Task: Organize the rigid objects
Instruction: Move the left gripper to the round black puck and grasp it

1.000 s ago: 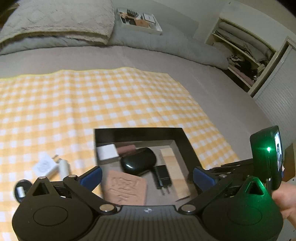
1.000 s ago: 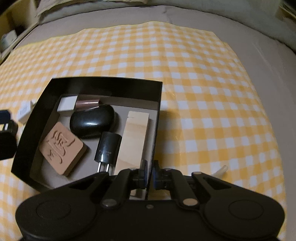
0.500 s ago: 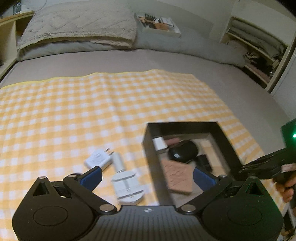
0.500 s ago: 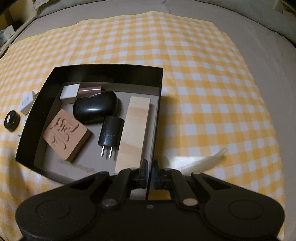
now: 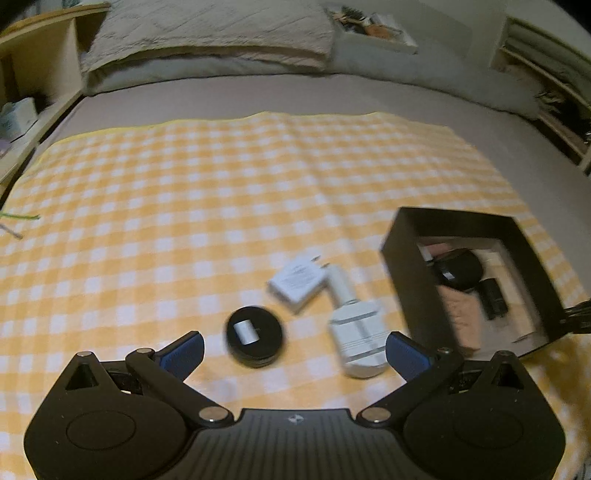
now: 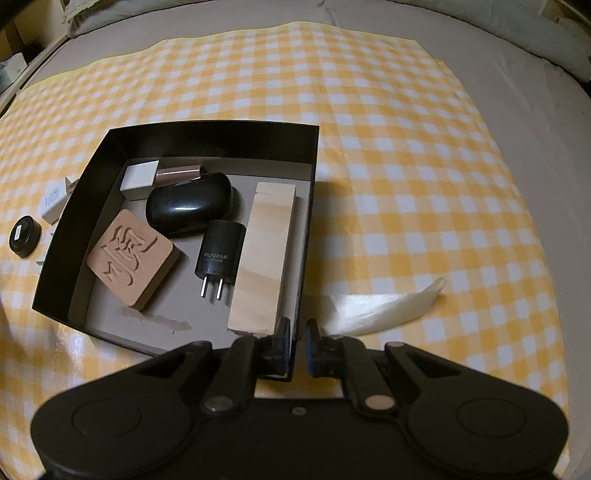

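Observation:
A black open box [image 6: 207,136] sits on the yellow checked cloth; it also shows in the left wrist view [image 5: 406,266]. Inside lie a carved wooden stamp [image 6: 133,258], a black oval case [image 6: 188,206], a black plug [image 6: 221,254], a wooden block [image 6: 266,251] and a small white cube [image 6: 138,175]. My right gripper [image 6: 296,343] is shut on the box's near right wall. My left gripper [image 5: 293,349] is open and empty above a black round tin [image 5: 255,336], a white tool [image 5: 356,332] and a white charger [image 5: 297,282], all left of the box.
A white feather-like piece [image 6: 388,306] lies on the cloth right of the box. Pillows and a tray of items [image 5: 369,31] are at the bed's head. Shelves stand at the left [image 5: 33,92] and at the right [image 5: 546,74].
My left gripper has swung left, away from over the box, and now faces the loose items on the cloth. My right gripper keeps its hold on the box wall.

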A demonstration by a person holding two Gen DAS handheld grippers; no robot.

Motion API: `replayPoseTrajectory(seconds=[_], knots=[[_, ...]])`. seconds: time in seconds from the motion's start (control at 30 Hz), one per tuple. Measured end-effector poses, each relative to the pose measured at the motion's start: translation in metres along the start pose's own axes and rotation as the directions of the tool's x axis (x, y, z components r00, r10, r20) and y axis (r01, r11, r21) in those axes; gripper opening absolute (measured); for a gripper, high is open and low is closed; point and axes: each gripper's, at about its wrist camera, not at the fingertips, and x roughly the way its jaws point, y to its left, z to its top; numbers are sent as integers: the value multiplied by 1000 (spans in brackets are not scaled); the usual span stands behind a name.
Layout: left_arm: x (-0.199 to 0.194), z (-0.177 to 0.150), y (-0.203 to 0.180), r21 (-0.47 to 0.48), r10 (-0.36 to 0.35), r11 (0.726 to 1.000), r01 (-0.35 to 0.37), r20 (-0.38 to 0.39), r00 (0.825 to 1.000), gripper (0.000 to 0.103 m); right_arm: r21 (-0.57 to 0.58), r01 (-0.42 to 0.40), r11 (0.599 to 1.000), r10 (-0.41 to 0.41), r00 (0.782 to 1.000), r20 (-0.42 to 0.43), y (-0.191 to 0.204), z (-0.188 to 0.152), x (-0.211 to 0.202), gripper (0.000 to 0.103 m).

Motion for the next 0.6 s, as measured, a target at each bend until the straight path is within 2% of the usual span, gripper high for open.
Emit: replayPoseTrajectory(seconds=[0.2,0.4,0.6], knots=[[12,-4,18,-7,63,998,-63,-37,997,103,-17,3,1000,-3,1000,-1,0,1,3,8],[22,-2,30,-70,70,995,-72,-33,997,102,-22,-3,1000,3,1000,-1,0,2,4,10],[36,7,27,-86,70,994,-74,-44,997,81,-11,-28,1000,28,1000,-2,-1,6,7,10]])
